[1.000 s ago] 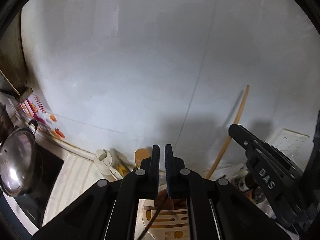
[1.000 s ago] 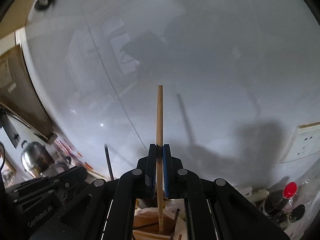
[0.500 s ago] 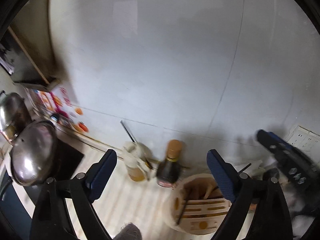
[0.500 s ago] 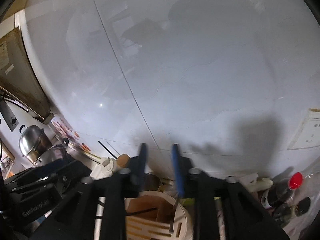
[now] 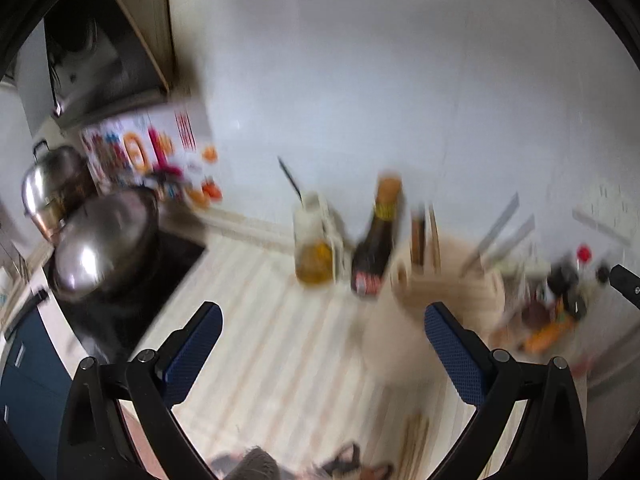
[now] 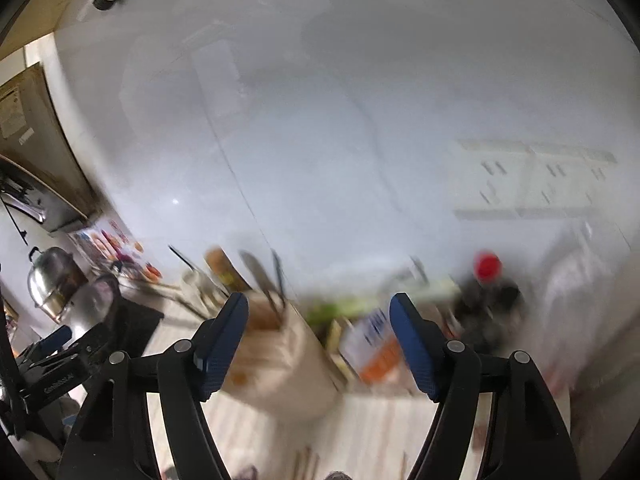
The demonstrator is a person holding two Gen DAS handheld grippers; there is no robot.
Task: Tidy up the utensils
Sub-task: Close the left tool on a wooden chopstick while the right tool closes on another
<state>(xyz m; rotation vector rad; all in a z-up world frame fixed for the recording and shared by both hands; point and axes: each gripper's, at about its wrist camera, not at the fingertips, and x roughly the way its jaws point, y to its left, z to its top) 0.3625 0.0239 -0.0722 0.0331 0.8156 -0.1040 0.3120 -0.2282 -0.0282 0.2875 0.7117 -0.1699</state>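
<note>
A round beige utensil holder (image 5: 404,344) (image 6: 276,372) stands on the pale striped counter, blurred by motion. Wooden and dark utensils (image 5: 424,236) (image 6: 264,276) stick up out of it. My left gripper (image 5: 323,314) is in front of the holder and slightly to its left, jaws opening wide with nothing between them. My right gripper (image 6: 320,302) hangs in front of the holder's right side, jaws also opening and empty. The left gripper (image 6: 52,364) shows at the lower left of the right wrist view. A few thin sticks (image 5: 416,440) lie on the near counter.
A dark sauce bottle (image 5: 376,248) and an oil jar (image 5: 314,248) stand left of the holder. Steel pots (image 5: 100,248) sit on a black hob at the far left. A red-capped bottle (image 6: 488,266), a carton (image 6: 376,344) and clutter crowd the right. The white wall carries sockets (image 6: 532,180).
Both grippers went from shut to open. The right one let go of the wooden stick it held above the holder. Both have drawn back from the wall, so more counter shows.
</note>
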